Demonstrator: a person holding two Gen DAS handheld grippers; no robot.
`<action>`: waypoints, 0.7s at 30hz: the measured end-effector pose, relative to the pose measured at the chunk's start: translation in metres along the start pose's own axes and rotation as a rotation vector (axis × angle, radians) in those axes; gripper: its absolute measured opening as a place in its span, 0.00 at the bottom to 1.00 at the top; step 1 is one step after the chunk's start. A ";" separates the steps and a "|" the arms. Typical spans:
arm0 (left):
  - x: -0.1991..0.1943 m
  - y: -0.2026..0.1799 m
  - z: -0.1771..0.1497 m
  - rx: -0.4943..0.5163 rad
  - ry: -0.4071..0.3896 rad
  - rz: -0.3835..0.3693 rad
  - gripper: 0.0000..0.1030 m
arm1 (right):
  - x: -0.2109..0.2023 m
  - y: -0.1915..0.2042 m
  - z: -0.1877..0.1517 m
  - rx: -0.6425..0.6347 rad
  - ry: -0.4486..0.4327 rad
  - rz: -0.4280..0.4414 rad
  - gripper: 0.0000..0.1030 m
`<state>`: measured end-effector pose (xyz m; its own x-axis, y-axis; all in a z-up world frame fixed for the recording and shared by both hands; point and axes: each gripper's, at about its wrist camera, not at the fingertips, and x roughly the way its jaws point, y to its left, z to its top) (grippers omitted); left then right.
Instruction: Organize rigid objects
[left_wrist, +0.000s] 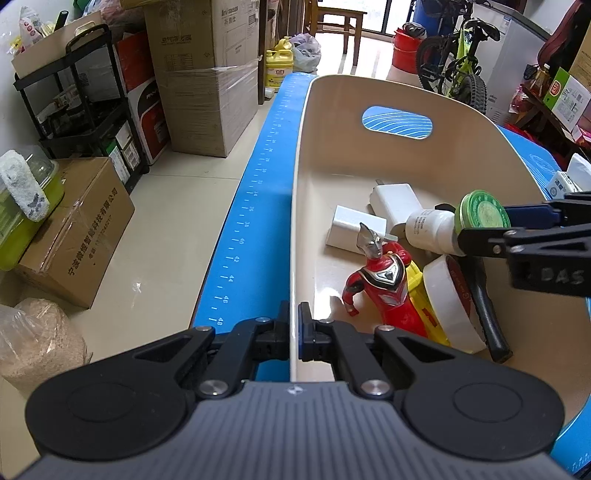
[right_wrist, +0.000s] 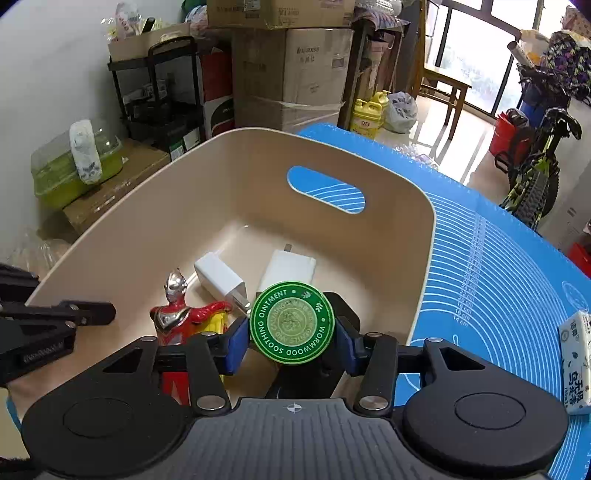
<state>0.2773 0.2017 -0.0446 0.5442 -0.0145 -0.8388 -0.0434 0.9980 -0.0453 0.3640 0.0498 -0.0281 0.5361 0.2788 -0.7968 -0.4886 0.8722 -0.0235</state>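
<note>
A beige bin (left_wrist: 303, 147) (right_wrist: 147, 177) stands on a blue mat (left_wrist: 258, 221). My left gripper (left_wrist: 293, 321) is shut on the bin's near rim, one finger inside and one outside. My right gripper (right_wrist: 291, 332) hangs inside the bin over the pile. A white ointment jar with a green lid (right_wrist: 291, 323) (left_wrist: 480, 212) sits between its blue pads (right_wrist: 238, 343), with a thin gap showing at each side of the lid. In the bin lie a red toy figure (left_wrist: 384, 280), two white chargers (left_wrist: 395, 203) (left_wrist: 354, 229), a white tape roll (left_wrist: 450, 306) and a black handle (left_wrist: 487, 317).
A tissue pack (right_wrist: 576, 362) lies on the mat (right_wrist: 498, 277) right of the bin. Cardboard boxes (left_wrist: 207, 74), a black rack (left_wrist: 81, 96) and a green container (left_wrist: 26, 206) stand on the floor to the left. A bicycle (left_wrist: 458, 62) is at the back right.
</note>
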 end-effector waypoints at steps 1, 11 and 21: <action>0.000 0.000 0.000 -0.001 0.000 0.005 0.04 | -0.003 -0.003 0.000 0.024 -0.002 0.010 0.61; -0.026 0.000 0.004 -0.030 -0.084 0.054 0.41 | -0.056 -0.024 -0.018 0.162 -0.129 0.032 0.78; -0.082 -0.033 0.005 0.015 -0.184 0.038 0.66 | -0.113 -0.030 -0.047 0.227 -0.186 -0.021 0.81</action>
<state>0.2384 0.1697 0.0280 0.6862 0.0332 -0.7267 -0.0550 0.9985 -0.0064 0.2859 -0.0261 0.0344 0.6721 0.3101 -0.6724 -0.3206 0.9404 0.1133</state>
